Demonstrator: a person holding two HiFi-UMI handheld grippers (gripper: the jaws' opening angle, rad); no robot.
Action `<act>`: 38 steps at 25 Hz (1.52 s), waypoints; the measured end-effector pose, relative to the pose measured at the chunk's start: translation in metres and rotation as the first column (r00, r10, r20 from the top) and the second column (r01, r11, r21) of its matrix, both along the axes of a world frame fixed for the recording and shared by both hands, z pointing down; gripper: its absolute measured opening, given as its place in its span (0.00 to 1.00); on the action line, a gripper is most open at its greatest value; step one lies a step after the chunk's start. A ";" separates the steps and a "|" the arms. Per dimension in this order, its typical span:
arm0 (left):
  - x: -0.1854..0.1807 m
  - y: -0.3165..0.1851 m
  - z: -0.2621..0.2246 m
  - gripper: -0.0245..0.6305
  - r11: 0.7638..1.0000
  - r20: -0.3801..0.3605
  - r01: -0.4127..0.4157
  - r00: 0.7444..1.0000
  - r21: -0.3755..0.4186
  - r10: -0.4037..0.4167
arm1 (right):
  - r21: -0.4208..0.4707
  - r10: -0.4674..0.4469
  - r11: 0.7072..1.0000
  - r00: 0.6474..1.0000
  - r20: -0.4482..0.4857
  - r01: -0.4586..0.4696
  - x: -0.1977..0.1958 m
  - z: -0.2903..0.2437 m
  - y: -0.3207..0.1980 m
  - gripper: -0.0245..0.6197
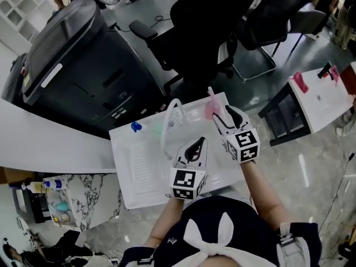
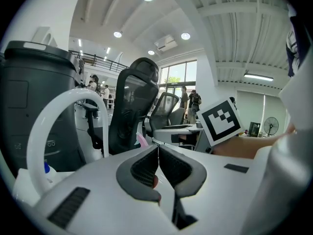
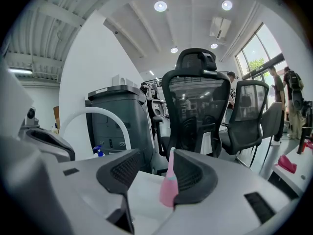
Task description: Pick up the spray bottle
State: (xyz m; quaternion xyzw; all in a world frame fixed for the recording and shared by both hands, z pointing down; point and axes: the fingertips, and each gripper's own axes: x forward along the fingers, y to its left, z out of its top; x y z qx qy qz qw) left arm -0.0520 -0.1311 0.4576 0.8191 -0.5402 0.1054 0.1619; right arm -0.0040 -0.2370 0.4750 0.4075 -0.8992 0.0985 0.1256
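Note:
A pink bottle [image 1: 210, 108] with a tall pointed top stands at the far right corner of the white sink basin [image 1: 139, 166]. My right gripper [image 1: 223, 114] is open just behind it. In the right gripper view the pink bottle [image 3: 169, 189] stands between the jaws of the right gripper [image 3: 155, 154], close against the right-hand pad [image 3: 191, 173]. My left gripper [image 1: 199, 143] hovers over the middle of the basin; the left gripper [image 2: 158, 148] is shut with nothing in it. A small blue-topped bottle [image 1: 136, 127] sits at the basin's far left.
A white arched faucet [image 1: 169, 118] rises from the back of the basin between the two bottles. A big dark printer [image 1: 72, 65] stands beyond it, with black office chairs [image 1: 222, 26] to its right. A white table [image 1: 320, 96] is at the right.

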 end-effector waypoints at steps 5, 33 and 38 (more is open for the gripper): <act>-0.001 -0.002 0.006 0.08 1.000 0.001 -0.002 1.000 -0.018 0.002 | -0.024 0.000 1.000 1.000 -0.013 -0.001 -0.005 0.013 -0.012 0.35; -0.010 -0.004 0.032 0.08 0.995 0.002 -0.003 1.000 -0.098 0.003 | -0.145 0.016 0.989 0.990 -0.142 -0.037 -0.026 0.098 -0.061 0.35; -0.009 -0.004 0.035 0.08 0.994 0.000 -0.004 1.000 -0.110 0.004 | -0.169 0.017 0.985 0.990 -0.140 -0.041 -0.028 0.107 -0.071 0.35</act>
